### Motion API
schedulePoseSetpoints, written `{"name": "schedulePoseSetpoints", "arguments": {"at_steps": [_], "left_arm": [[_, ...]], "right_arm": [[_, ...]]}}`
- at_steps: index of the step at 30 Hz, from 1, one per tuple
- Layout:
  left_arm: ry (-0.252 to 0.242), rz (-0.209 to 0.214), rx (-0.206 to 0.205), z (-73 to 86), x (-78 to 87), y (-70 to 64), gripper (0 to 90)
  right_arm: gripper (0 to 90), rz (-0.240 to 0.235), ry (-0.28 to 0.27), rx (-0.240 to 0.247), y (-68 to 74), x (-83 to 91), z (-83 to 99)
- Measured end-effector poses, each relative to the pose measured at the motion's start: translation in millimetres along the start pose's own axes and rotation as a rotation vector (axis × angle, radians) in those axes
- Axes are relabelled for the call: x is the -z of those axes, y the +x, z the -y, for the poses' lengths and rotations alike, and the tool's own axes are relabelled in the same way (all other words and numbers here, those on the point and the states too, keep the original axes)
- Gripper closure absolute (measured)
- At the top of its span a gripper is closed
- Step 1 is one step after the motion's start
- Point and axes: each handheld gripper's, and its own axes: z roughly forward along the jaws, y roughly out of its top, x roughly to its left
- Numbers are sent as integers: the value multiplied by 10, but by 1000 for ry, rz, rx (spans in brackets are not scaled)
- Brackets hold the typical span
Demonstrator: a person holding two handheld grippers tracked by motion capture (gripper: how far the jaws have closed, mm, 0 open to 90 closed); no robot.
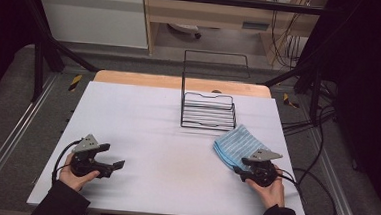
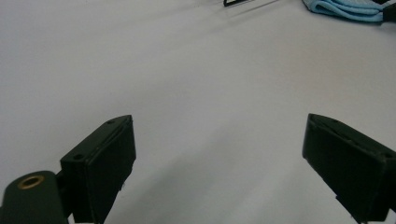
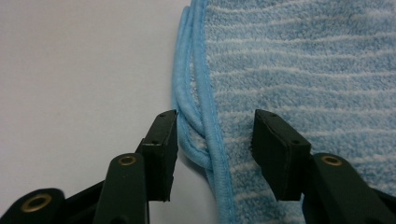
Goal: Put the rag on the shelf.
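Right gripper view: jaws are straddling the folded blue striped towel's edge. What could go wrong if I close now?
The right gripper stands open around the stacked hems of the folded blue striped terry towel. Closing here may catch only some layers, so the fold could fall open when lifted. The black wire rack stands just beyond the towel, so a forward swing might snag it. The left gripper is open and far off, no help steadying.

Left gripper (image 1: 113, 157): low at the bench's near-left corner, fingers (image 2: 100, 168) spread wide, nothing between them.
Left hand (image 1: 76, 176): wrapped round the gripper's rear, dark sleeve entering over the near edge.
Right gripper (image 1: 239, 171): near the near-right corner, fingers (image 3: 161, 144) partly apart, not clamped.
Right hand (image 1: 269, 188): gripping from behind, wrist angled inward.
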Motion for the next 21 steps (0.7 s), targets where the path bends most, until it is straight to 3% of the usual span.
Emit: {"name": "schedulePoseSetpoints", "arguments": {"at_steps": [10, 16, 21], "left_arm": [[6, -1, -3, -2, -11, -6, 99], [5, 0, -2, -1, -10, -4, 100], [7, 1, -3, -1, -13, -4, 101]], "right_arm": [[640, 23, 33, 75, -14, -46, -5], [718, 25, 43, 99, -38, -47, -15], [765, 23, 47, 91, -49, -44, -23]]}}
